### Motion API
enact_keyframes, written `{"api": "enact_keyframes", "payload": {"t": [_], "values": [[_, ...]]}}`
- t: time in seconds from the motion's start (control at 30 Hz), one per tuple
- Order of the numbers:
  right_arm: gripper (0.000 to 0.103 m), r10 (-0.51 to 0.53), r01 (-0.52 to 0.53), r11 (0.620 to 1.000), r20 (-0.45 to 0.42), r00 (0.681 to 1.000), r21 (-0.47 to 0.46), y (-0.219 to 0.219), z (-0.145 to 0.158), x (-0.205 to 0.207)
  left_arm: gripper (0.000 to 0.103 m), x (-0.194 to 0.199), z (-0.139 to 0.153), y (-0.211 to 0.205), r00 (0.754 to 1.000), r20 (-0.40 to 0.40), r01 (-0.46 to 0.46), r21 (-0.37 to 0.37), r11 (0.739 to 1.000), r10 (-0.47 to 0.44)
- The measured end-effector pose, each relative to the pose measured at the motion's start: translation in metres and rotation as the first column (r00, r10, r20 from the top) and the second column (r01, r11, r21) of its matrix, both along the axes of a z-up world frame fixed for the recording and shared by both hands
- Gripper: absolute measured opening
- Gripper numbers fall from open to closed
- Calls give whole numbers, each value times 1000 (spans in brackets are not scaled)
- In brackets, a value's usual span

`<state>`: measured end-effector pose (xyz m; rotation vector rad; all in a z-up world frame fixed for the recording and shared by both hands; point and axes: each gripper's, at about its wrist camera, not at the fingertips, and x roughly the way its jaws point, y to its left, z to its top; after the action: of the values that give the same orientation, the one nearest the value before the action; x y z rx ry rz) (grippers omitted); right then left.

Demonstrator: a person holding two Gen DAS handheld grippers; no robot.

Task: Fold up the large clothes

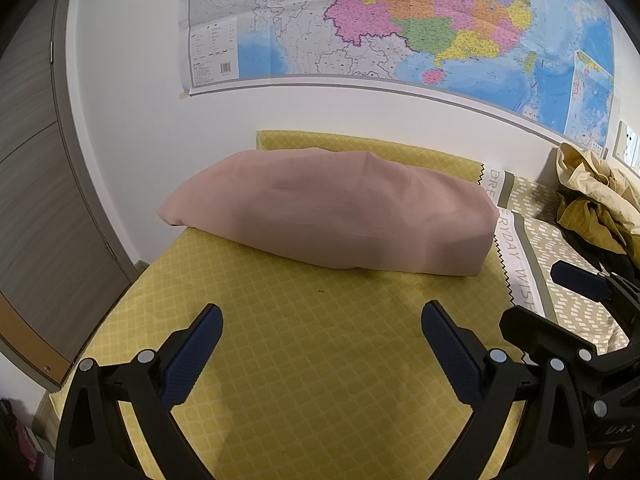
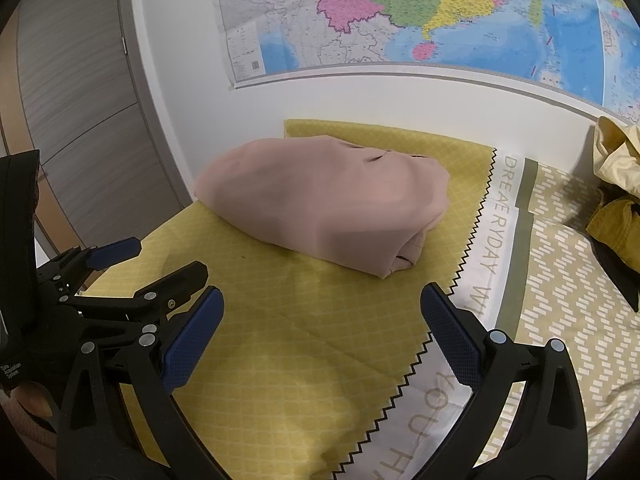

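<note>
We are holding our left claw (image 1: pixel 320 340) and right claw (image 2: pixel 320 332) wide open and empty near the pink cloth (image 1: pixel 332 212), which is lying folded on the bed (image 1: pixel 304 360), while the yellow clothes (image 1: pixel 596 200) beside it are waiting unfolded.

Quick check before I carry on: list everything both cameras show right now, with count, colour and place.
Folded garment: one, dusty pink, on the yellow bedspread near the wall.
Bedspread: one, yellow lattice print, with a lettered white strip on its right.
Unfolded clothes: one heap, yellow and cream, far right on the bed.
Wall map: one, multicoloured, above the bed.
Door: one, grey wood grain, left.
Left hand-held gripper: black with blue pads, open, empty.
Right hand-held gripper: same, open, empty.
</note>
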<state>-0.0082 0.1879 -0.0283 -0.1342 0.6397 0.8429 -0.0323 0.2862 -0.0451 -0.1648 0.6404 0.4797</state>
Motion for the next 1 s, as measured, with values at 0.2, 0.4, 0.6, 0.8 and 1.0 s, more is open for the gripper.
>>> {"api": "enact_keyframes", "payload": {"t": [0.2, 0.4, 0.6, 0.8, 1.0], "values": [[97, -2, 2, 1000, -1, 1000, 1, 0, 1, 0, 96, 0, 0, 0, 1000, 2, -2, -4, 1000, 2], [97, -3, 3, 1000, 0, 1000, 2, 0, 1, -1, 96, 1, 1, 0, 1000, 2, -1, -5, 1000, 1], [97, -7, 7, 1000, -1, 1000, 5, 0, 1, -1, 96, 1, 1, 0, 1000, 2, -2, -12, 1000, 2], [97, -10, 10, 1000, -2, 1000, 3, 0, 1, -1, 96, 0, 1, -2, 1000, 11, -17, 0, 1000, 17], [97, -20, 20, 1000, -7, 1000, 9, -5, 4, -1, 96, 3, -3, -3, 1000, -17, -4, -54, 999, 3]]}}
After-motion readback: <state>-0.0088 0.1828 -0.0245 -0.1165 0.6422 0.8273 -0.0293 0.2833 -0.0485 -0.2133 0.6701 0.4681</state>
